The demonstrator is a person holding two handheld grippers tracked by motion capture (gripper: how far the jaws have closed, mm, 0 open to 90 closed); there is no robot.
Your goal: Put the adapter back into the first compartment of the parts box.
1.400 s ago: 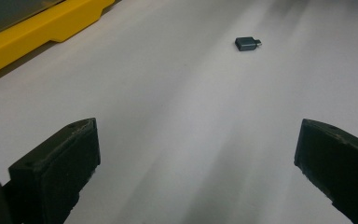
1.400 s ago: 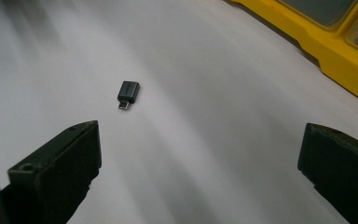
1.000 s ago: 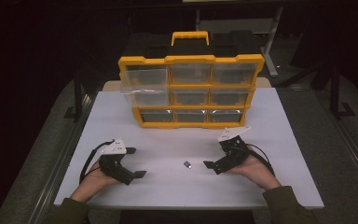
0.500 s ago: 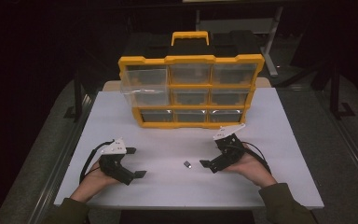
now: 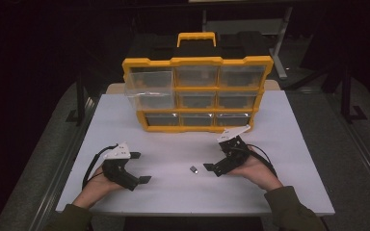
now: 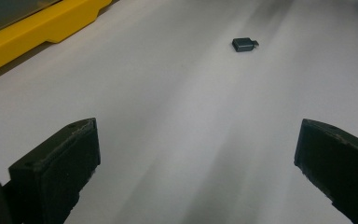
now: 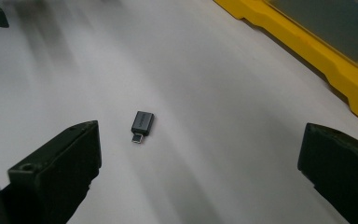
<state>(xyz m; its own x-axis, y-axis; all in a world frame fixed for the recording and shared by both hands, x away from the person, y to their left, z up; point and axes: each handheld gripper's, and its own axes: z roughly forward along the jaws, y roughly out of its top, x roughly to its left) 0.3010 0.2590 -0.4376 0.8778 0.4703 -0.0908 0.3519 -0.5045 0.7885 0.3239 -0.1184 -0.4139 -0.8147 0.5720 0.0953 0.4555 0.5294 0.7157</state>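
Grippers sit low on the white table (image 5: 289,144) nearest us: our left gripper (image 5: 139,167) with jaws wide apart, holding nothing; our right gripper (image 5: 214,156) likewise spread and empty. Just beyond the right jaws we note the small dark adapter (image 7: 142,124) lying flat, near the gripper but untouched. Farther back stands the yellow drawer organizer (image 5: 197,94), upright.
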